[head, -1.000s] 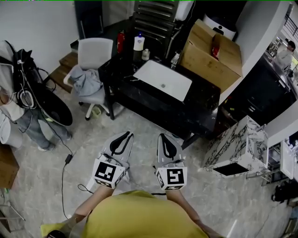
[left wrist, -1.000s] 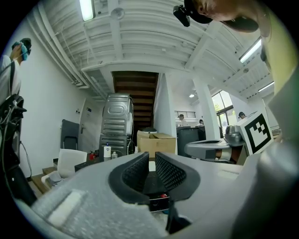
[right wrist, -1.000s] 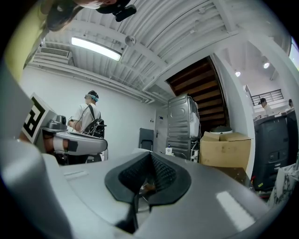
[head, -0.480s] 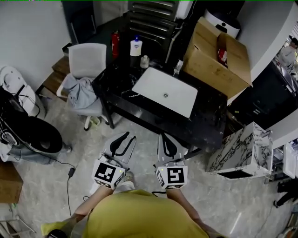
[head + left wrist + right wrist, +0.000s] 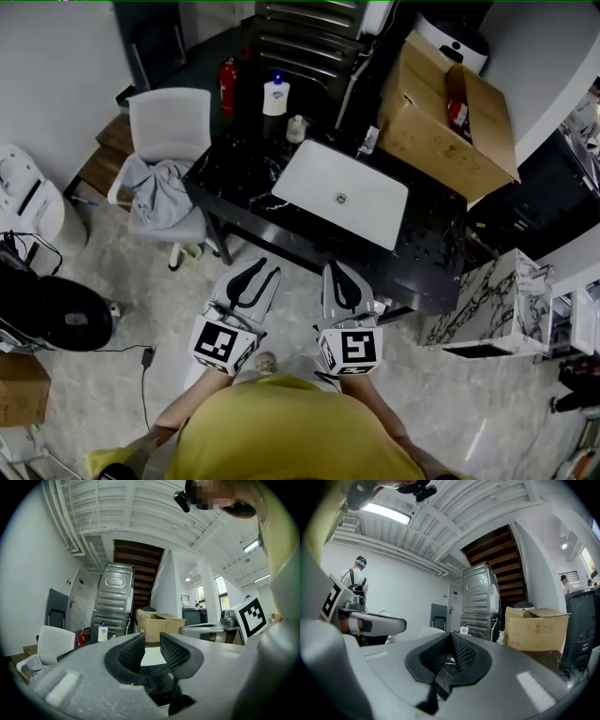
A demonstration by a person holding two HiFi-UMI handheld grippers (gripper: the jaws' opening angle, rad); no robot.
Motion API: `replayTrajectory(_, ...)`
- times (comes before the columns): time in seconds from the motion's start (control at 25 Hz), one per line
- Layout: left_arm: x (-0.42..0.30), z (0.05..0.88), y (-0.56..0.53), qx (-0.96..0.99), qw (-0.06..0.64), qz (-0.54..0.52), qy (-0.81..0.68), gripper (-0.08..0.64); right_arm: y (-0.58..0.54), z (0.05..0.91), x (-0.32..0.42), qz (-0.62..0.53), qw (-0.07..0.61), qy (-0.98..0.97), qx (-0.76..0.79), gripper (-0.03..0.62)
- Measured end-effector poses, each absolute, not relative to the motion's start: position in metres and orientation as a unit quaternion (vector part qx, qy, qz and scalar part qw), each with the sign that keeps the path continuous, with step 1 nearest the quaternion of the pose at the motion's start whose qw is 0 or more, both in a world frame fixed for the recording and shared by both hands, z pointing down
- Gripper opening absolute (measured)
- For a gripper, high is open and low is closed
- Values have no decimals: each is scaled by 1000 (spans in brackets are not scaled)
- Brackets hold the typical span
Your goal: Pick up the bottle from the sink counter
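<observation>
A white bottle [image 5: 276,97] with a blue cap stands at the back left corner of the black sink counter [image 5: 427,246], with a smaller pale bottle [image 5: 296,128] beside it. Behind them the white basin [image 5: 342,192] sits in the counter. Both grippers hang over the floor, just short of the counter's front edge and far from the bottle. My left gripper [image 5: 257,272] is open by a narrow gap with nothing between its jaws [image 5: 152,648]. My right gripper [image 5: 334,270] is shut and empty [image 5: 452,641]. The bottle shows small and far in the left gripper view [image 5: 102,633] and the right gripper view [image 5: 463,630].
A large cardboard box [image 5: 450,112] lies on the counter's right end, with a faucet [image 5: 368,141] behind the basin. A white chair [image 5: 169,131] with grey cloth stands left of the counter. A red fire extinguisher [image 5: 228,86] stands behind it. A marble cabinet [image 5: 487,300] is at the right.
The view and both grippers have moved closer to the counter's front edge. The left gripper's jaws have parted slightly. The right gripper stays shut.
</observation>
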State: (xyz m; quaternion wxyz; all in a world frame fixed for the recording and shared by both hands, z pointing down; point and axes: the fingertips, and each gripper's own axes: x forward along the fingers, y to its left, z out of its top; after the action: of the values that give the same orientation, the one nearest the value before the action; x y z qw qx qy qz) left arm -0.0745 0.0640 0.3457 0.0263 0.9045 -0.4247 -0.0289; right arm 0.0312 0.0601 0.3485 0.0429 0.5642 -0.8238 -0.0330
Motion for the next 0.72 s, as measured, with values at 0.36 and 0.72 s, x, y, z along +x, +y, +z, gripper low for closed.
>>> replayTrajectory(0.36,-88,353,29,901,38,-38,-431,104,30,352,28,-33,48,-820,569,0)
replayTrajectory(0.72,-70,359,-47,905,39,-36,-422,123,-48,355,33,-38,36,-829,557,1)
